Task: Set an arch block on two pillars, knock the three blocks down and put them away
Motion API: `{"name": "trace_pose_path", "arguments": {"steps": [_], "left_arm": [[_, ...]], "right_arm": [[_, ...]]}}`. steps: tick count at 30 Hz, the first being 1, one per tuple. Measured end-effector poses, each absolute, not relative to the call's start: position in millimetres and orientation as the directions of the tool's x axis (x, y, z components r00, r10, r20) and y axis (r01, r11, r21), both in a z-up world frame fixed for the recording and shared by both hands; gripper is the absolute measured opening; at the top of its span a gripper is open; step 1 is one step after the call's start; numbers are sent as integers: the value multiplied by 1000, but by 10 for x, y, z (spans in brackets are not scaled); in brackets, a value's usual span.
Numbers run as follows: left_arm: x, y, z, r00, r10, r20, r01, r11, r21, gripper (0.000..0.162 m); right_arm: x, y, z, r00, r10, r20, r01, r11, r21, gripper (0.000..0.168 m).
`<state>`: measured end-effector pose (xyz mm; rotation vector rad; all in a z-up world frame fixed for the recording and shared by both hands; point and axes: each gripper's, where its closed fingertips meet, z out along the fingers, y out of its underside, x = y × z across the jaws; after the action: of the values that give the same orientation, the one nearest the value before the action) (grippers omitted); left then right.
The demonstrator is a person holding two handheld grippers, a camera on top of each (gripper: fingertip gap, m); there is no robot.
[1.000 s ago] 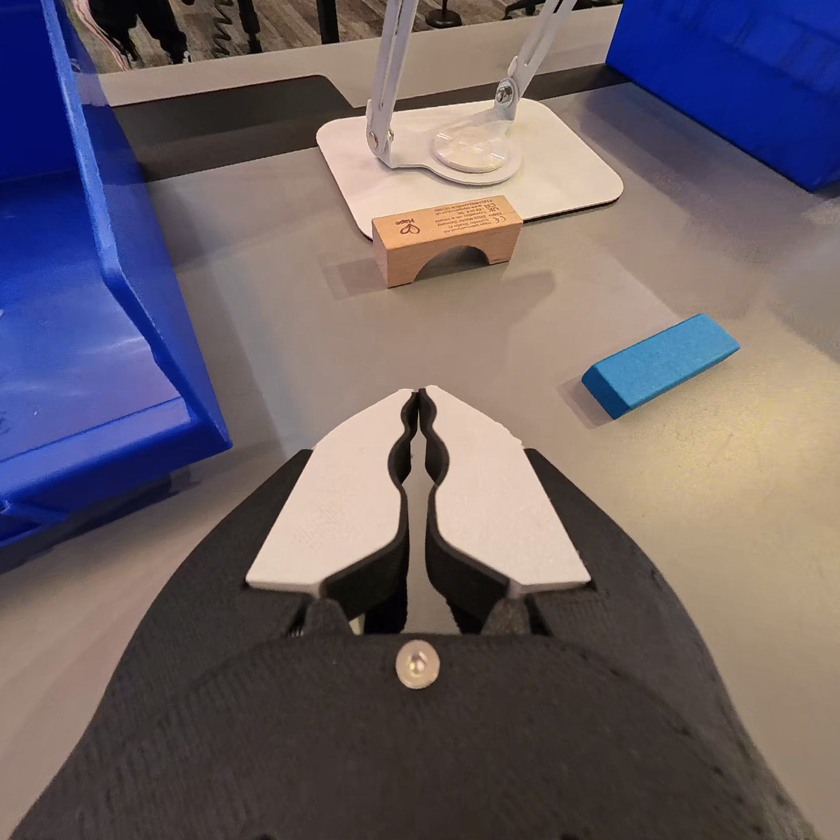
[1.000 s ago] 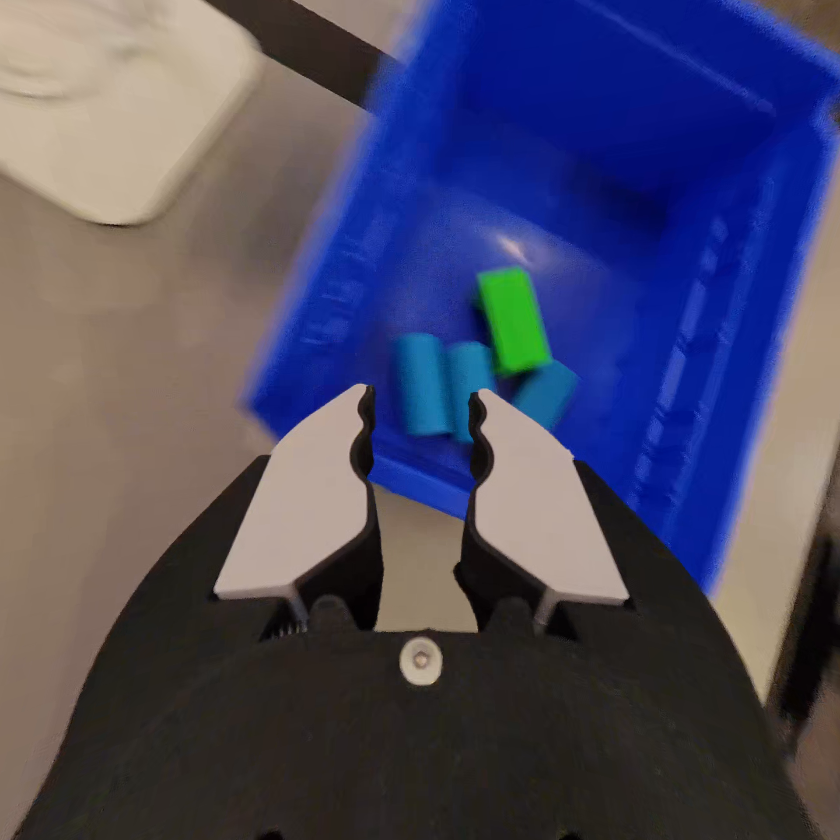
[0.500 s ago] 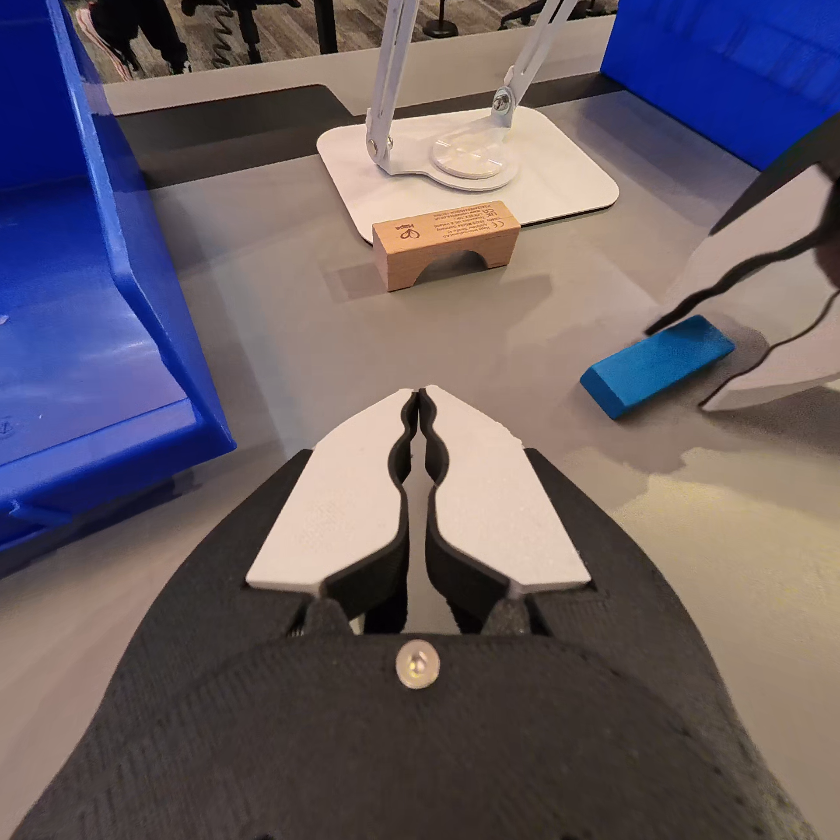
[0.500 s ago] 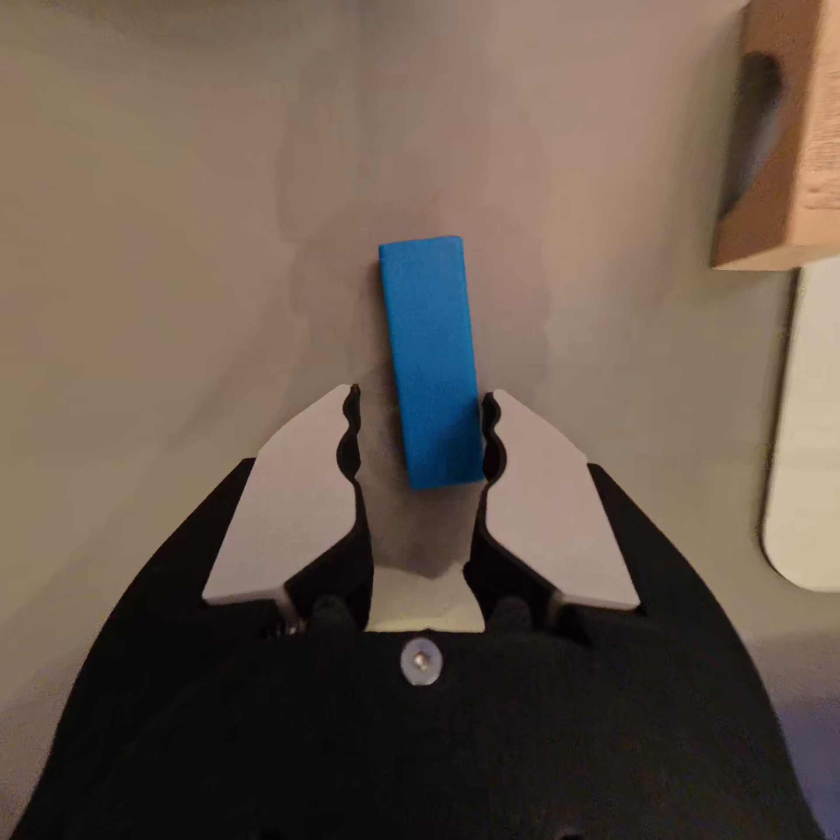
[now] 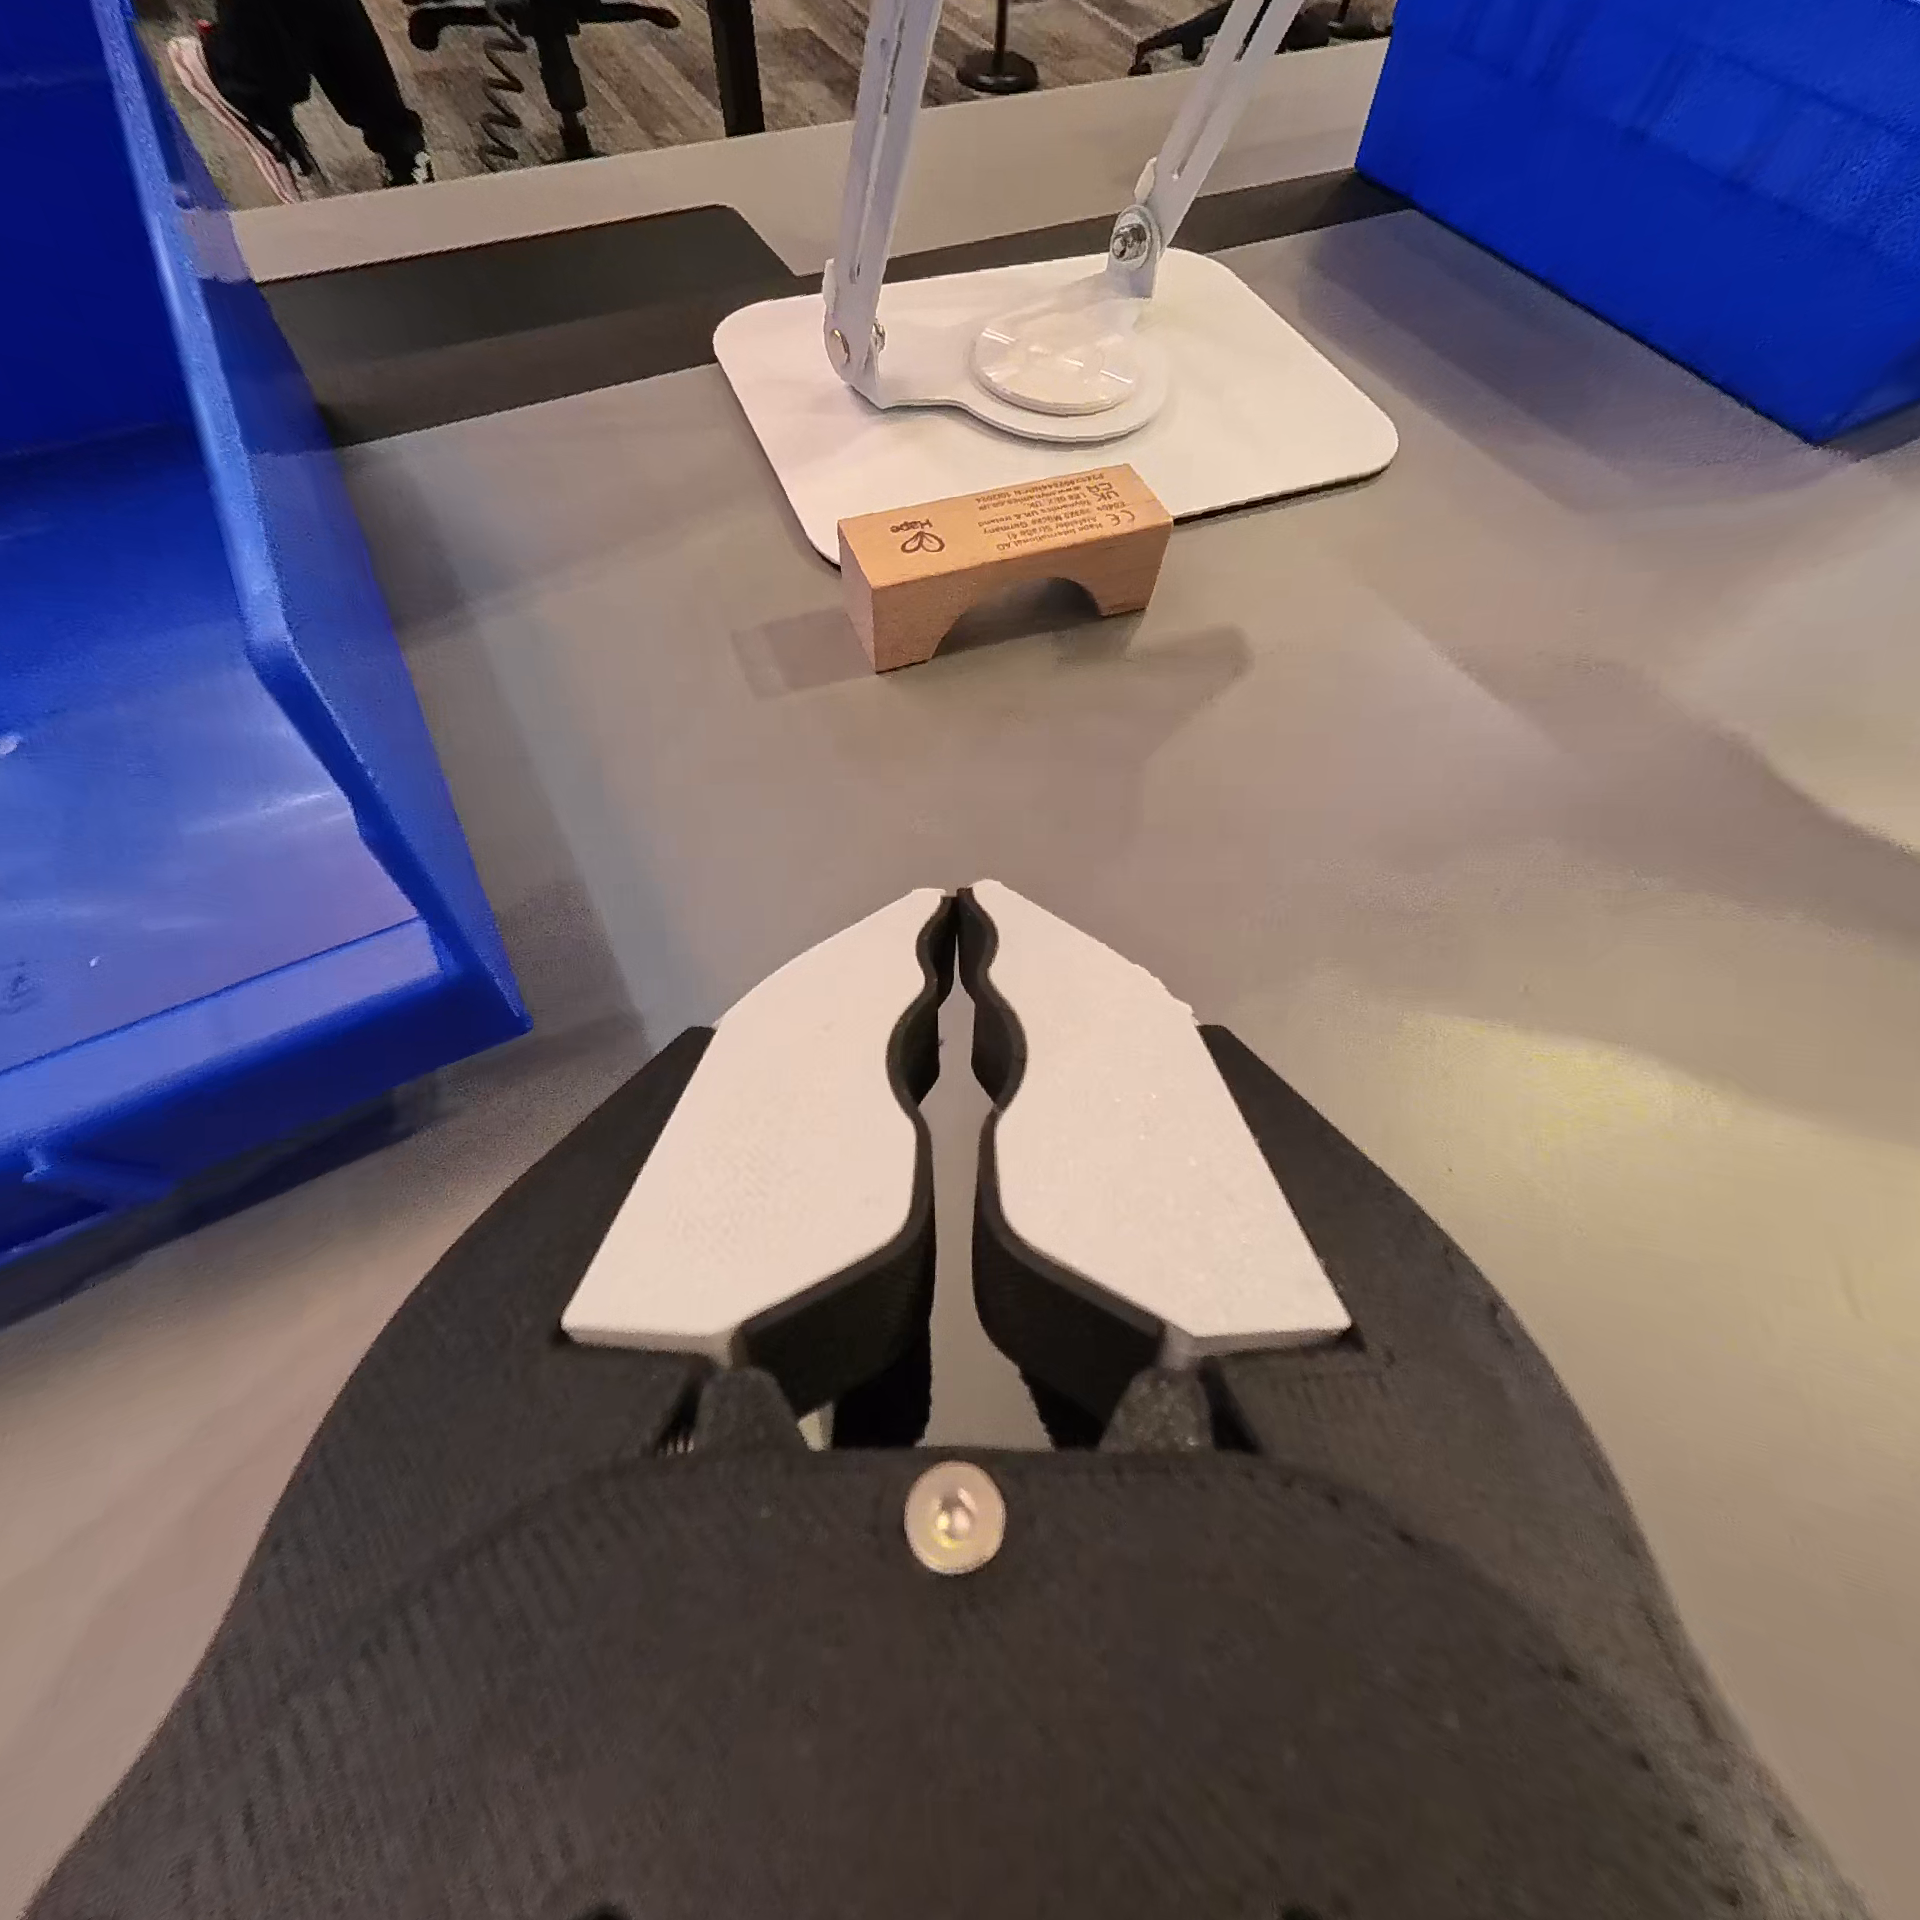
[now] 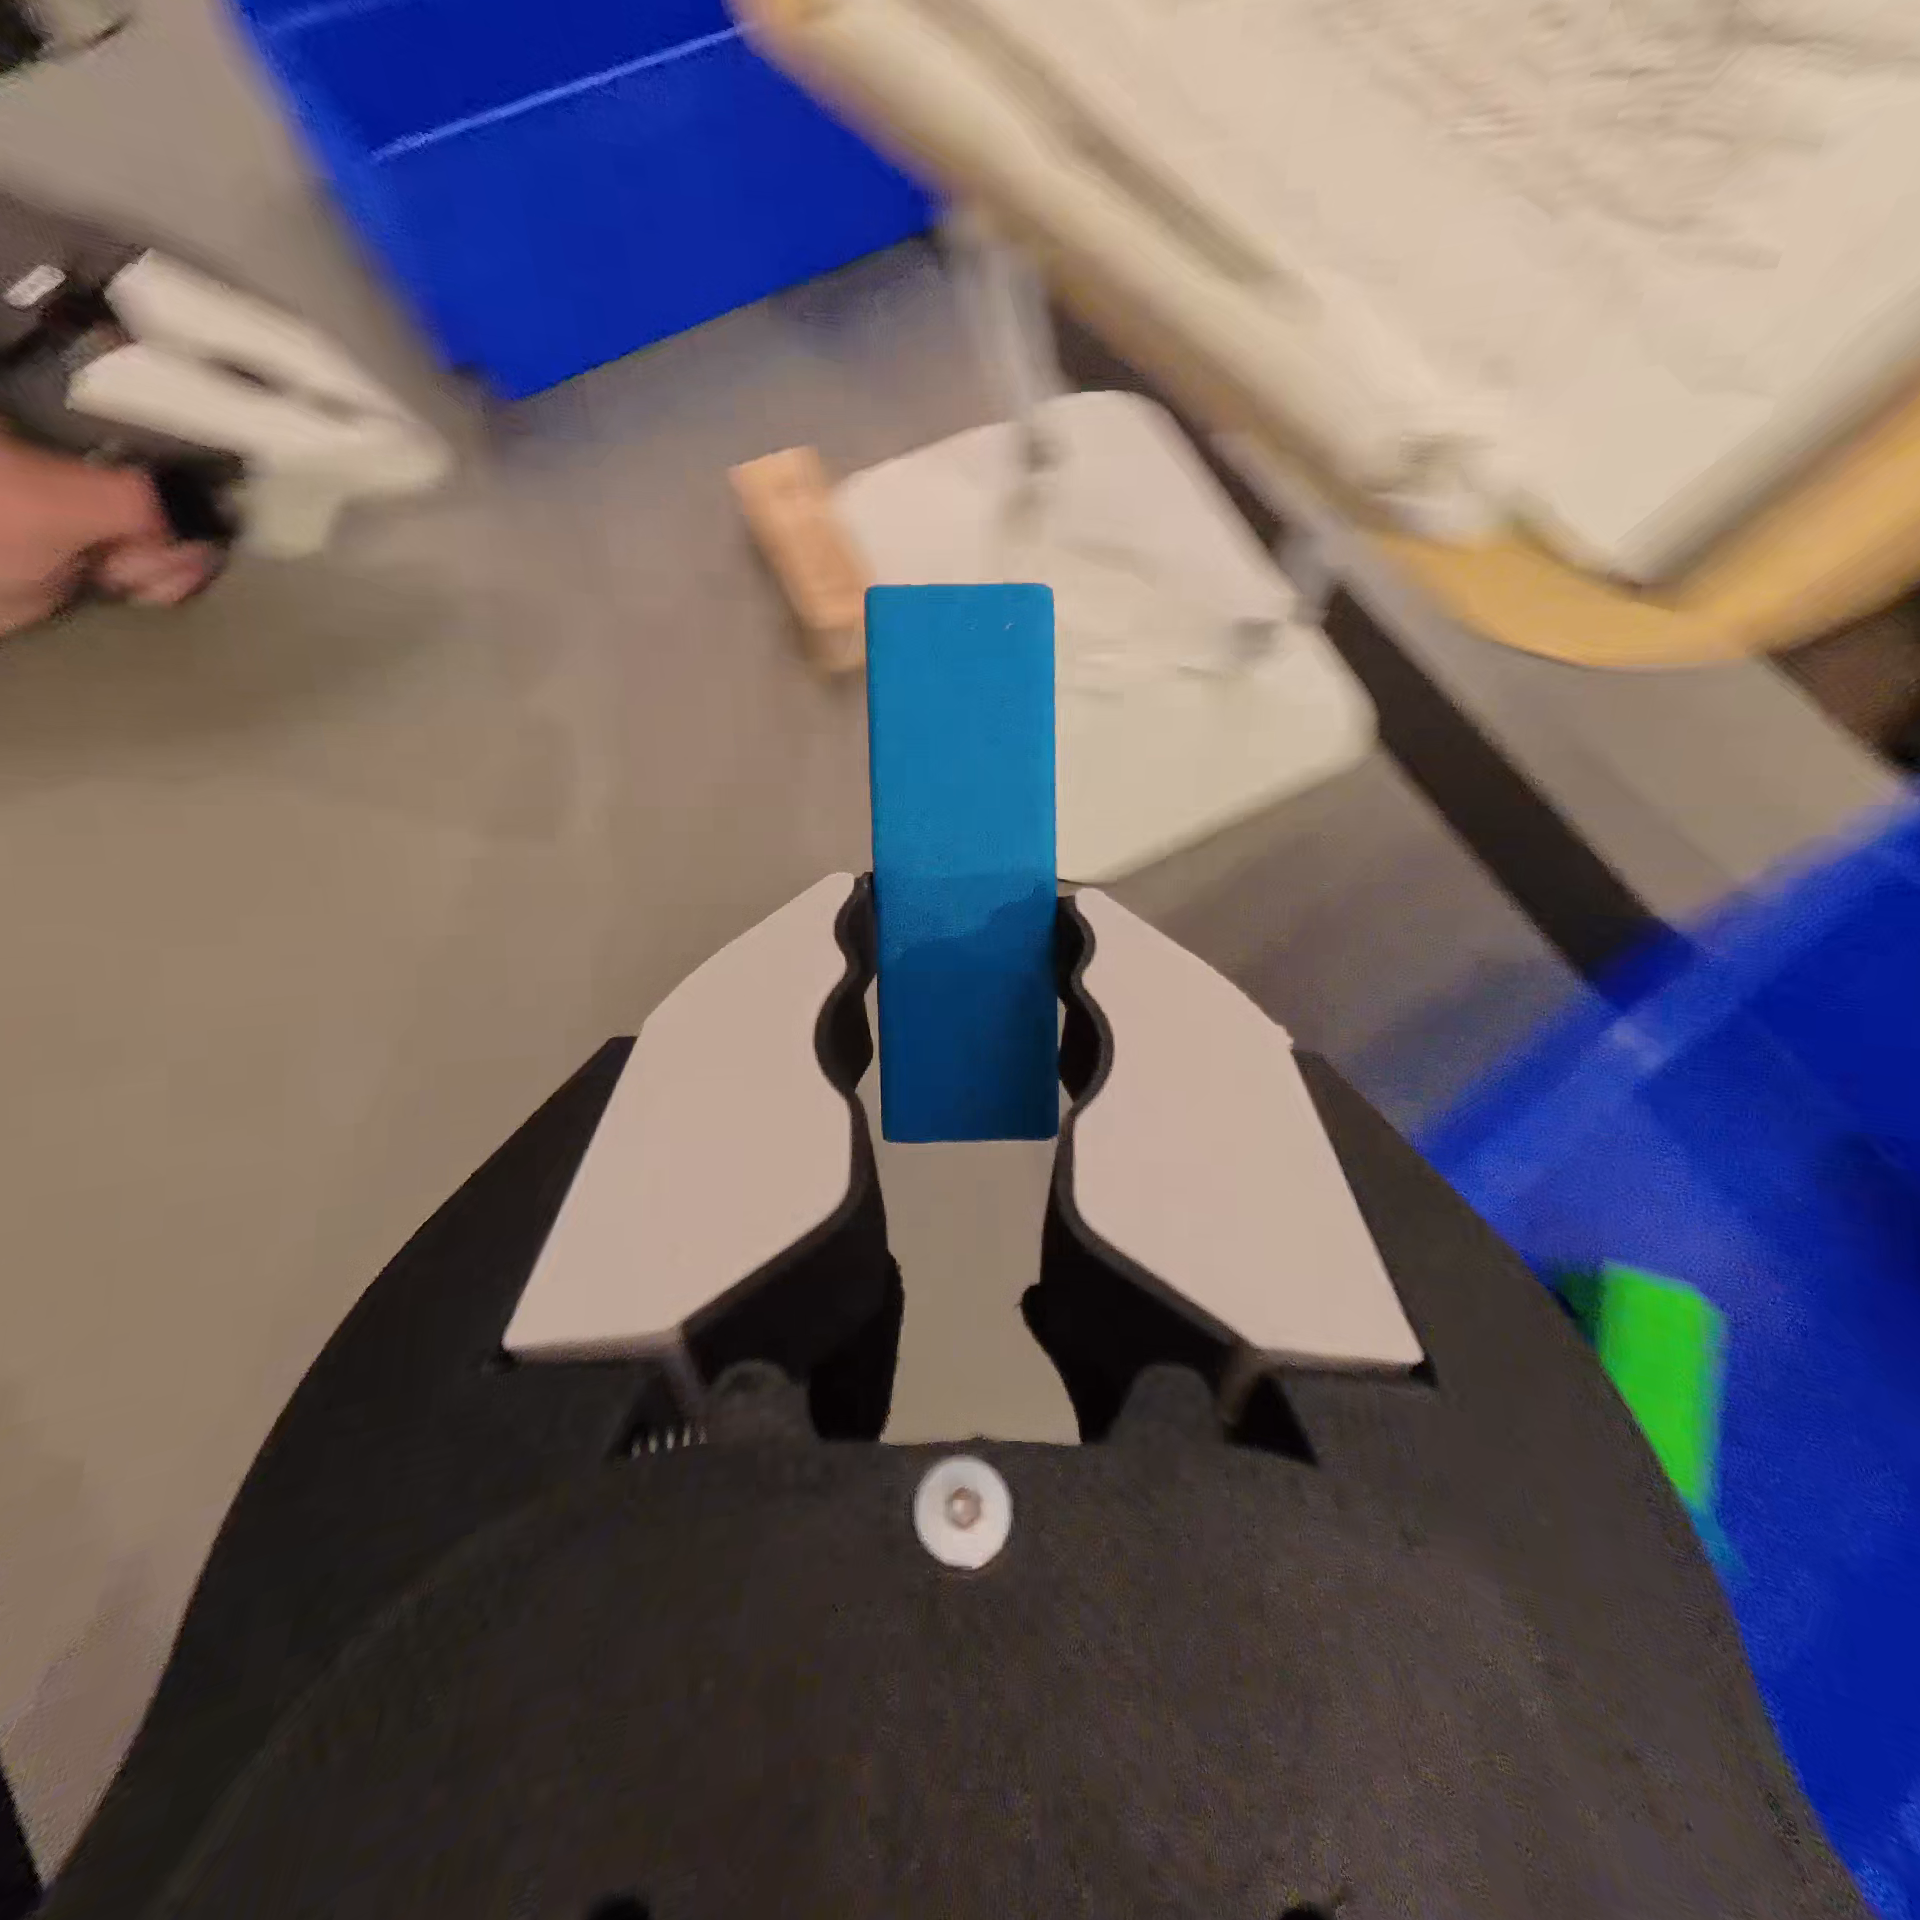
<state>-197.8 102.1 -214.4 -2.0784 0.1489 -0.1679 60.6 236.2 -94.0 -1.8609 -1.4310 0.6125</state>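
A wooden arch block (image 5: 1006, 577) lies on the grey table just in front of a white lamp base; it also shows blurred in the right wrist view (image 6: 800, 545). My left gripper (image 5: 957, 900) is shut and empty, low over the table, well short of the arch. My right gripper (image 6: 964, 883) is shut on a blue flat block (image 6: 961, 831) and holds it lifted above the table, pointing forward. A green block (image 6: 1652, 1371) lies in the blue bin at the right edge of the right wrist view. The left gripper appears blurred at far left (image 6: 249, 416) of that view.
A blue bin (image 5: 208, 727) stands to the left of my left gripper, another blue bin (image 5: 1662, 208) at the far right. The white lamp base (image 5: 1060, 416) with its arm stands behind the arch. In the right wrist view a blue bin (image 6: 1714, 1195) is close on the right. The grippers' ends are close to 30 centimeters from one another.
My right gripper closed on the blue flat block and lifted it off the table, so it is gone from the left wrist view. My left gripper has stayed shut and nearly still.
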Motion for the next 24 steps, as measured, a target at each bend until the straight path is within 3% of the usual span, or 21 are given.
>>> {"name": "trace_pose_path", "arguments": {"steps": [3, 7, 16, 21, 24], "left_arm": [[-1946, 1040, -2160, 982, -184, 51, -48, -494, -868, 0], [-1934, 1052, -2197, 982, -188, 32, -68, -505, -860, 0], [-1983, 1065, -2199, 983, -173, 68, -29, -507, -861, 0], [-1979, 1071, -2213, 982, -176, 67, -35, -515, -857, 0], [-1979, 1076, -2216, 982, -177, 64, -38, -517, -855, 0]], "right_arm": [[1292, 3208, -719, 528, 847, 61, 548, -285, -786, 33], [1873, 4063, -1021, 706, 706, 61, 510, -446, -735, 33], [2138, 4904, -2175, 811, 582, 63, 522, -670, -529, 34], [2180, 4934, -2515, 826, 563, 23, 516, -740, -431, 34], [2144, 4893, -2459, 825, 566, 9, 505, -730, -461, 50]]}}
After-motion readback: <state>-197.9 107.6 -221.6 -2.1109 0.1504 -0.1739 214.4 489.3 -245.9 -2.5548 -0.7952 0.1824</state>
